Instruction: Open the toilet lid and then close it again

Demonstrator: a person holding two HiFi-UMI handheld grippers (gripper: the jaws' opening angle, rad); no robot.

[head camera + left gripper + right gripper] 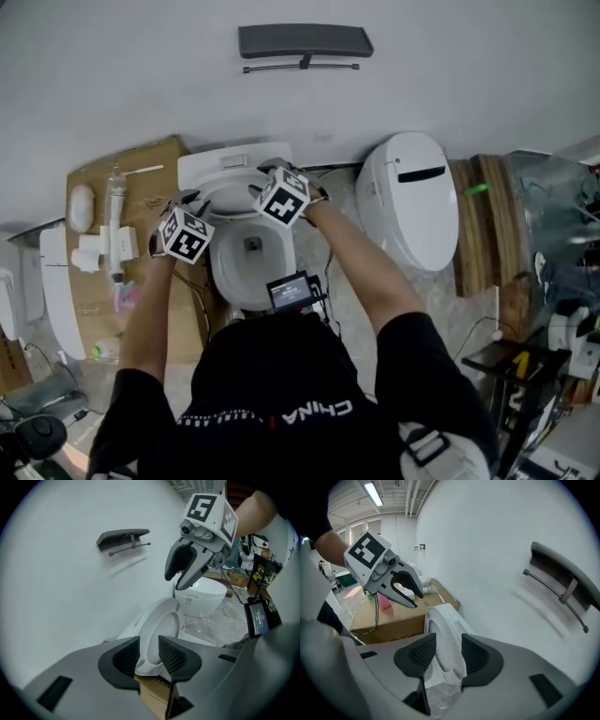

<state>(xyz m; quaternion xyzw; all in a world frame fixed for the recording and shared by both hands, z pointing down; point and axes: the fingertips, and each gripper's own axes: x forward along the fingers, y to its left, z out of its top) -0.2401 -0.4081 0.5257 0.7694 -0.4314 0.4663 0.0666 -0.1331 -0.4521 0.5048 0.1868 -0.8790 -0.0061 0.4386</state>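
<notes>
Dark wall bracket [305, 42], second white toilet [412, 202], cardboard box [150, 178], small lit screen [290, 292]

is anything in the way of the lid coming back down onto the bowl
Nothing visible. The toilet lid stands raised, its edge between the jaws of the left gripper and of the right gripper, and the bowl rim below looks bare. Only the grippers themselves are near its path.

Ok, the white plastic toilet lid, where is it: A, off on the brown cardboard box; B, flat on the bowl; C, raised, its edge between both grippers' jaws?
C: the white plastic toilet lid stands raised, its edge inside the left gripper and the right gripper.
</notes>
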